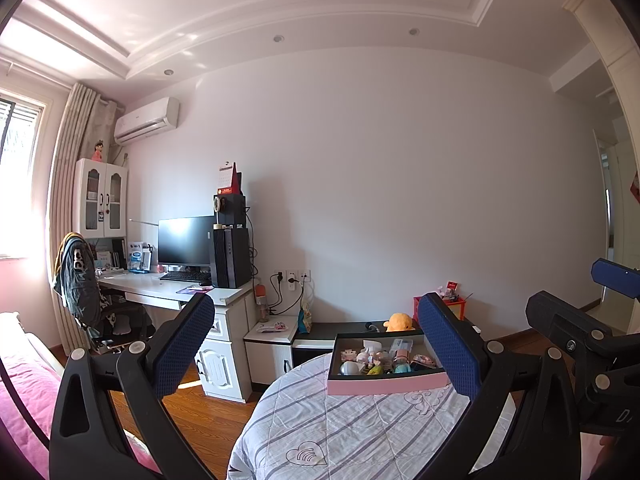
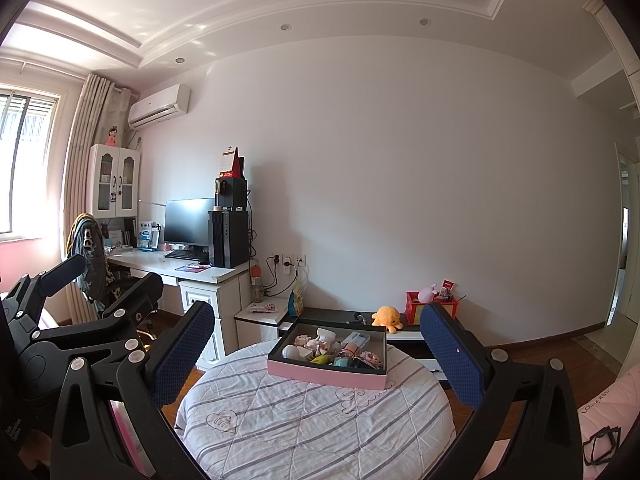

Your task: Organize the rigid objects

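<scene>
Left wrist view: the left gripper [image 1: 316, 344], black-framed with blue textured pads, has its fingers spread wide with nothing between them, held above a round table covered in a grey-striped white quilted cloth [image 1: 360, 432]. On the far side of that table sits a shallow rectangular pink box with a dark inner lining [image 1: 384, 385], and inside it lies a jumble of small rigid objects [image 1: 380, 358]: a silvery egg-shaped piece, something white, bits of pink, yellow and teal; they are too small to name surely. The box appears just beside the gripper's right-hand pad [image 1: 450, 346] in this view. The right gripper [image 1: 576, 332] shows at the right edge, raised off the table. From the right wrist view, the right gripper [image 2: 318, 346] is also spread wide and holds nothing, with the pink box [image 2: 326, 376] centred between its fingers further off, and the left gripper [image 2: 108, 284] lifted at the left. Behind the table stand a white desk with a dark monitor [image 2: 189, 222], a low dark bench bearing an orange plush octopus [image 2: 385, 316], and a red box [image 2: 416, 312].
</scene>
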The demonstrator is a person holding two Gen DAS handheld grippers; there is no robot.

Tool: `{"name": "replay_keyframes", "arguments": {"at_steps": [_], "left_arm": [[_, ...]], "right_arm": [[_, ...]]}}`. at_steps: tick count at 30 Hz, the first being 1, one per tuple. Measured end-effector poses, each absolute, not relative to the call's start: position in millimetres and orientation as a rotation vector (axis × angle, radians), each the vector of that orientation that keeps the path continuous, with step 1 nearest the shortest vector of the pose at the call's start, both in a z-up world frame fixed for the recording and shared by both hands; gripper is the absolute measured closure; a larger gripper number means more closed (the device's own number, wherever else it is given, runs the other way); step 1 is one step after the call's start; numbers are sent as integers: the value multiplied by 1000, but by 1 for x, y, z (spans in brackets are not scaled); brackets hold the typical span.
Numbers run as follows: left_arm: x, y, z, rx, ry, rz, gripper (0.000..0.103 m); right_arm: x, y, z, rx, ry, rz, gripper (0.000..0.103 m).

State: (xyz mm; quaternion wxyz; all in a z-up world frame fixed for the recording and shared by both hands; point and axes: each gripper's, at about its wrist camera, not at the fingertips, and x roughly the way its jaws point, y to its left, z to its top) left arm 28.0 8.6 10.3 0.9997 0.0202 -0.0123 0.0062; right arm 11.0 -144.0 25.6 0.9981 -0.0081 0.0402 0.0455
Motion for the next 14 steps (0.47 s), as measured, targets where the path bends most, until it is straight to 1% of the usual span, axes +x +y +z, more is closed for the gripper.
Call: {"name": "replay_keyframes", "arguments": {"at_steps": [9, 14], "left_arm": [[28, 8, 11, 41, -24, 12, 0], [32, 6, 1, 38, -18, 3, 0]], "right_arm": [[11, -144, 24, -16, 82, 90, 0], [11, -145, 22, -17, 83, 88, 0]]}}
